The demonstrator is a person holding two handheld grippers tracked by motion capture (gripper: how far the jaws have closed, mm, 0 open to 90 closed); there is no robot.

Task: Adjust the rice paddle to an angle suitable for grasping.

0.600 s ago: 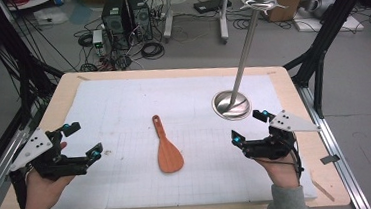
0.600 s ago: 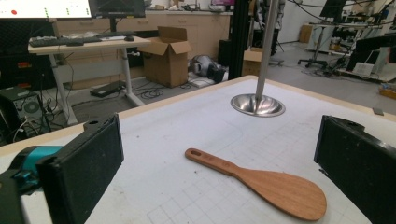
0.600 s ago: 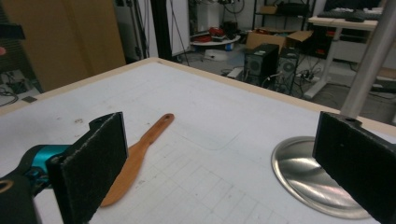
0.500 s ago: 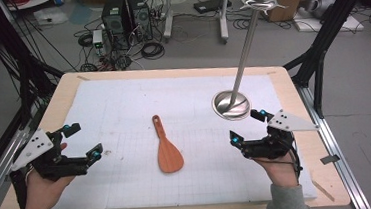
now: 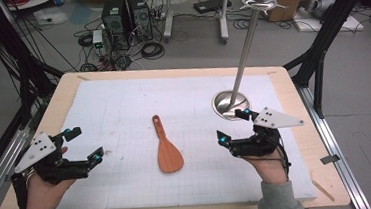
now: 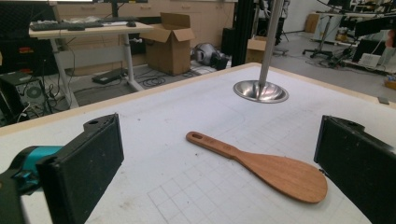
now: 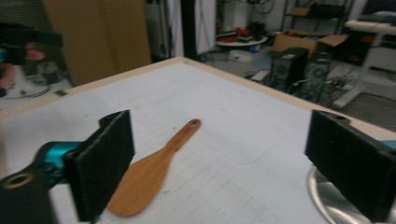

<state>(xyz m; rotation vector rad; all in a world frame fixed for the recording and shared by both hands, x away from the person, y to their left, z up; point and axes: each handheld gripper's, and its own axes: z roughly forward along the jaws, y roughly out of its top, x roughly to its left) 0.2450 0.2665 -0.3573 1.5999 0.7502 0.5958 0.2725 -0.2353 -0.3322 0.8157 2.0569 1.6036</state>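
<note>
A wooden spatula (image 5: 167, 151) lies flat on the white mat in the middle of the table, handle pointing away from me; it also shows as the spatula (image 6: 261, 167) and the spatula (image 7: 152, 175). My left gripper (image 5: 85, 143) hovers to its left, open and holding nothing, jaws aimed at the spatula. My right gripper (image 5: 233, 126) hovers to its right, also open and holding nothing, aimed leftward at it. In the left gripper view the gripper (image 6: 219, 175) frames the blade. In the right gripper view the gripper (image 7: 226, 168) has its jaws wide apart.
A metal stand with a round dished base (image 5: 230, 104) and a tall pole (image 5: 246, 44) rises at the mat's right rear, just behind my right gripper. The white gridded mat (image 5: 123, 109) covers the wooden table. Computers and cables lie on the floor beyond.
My right gripper has edged left toward the spatula. The left gripper and the spatula have hardly moved.
</note>
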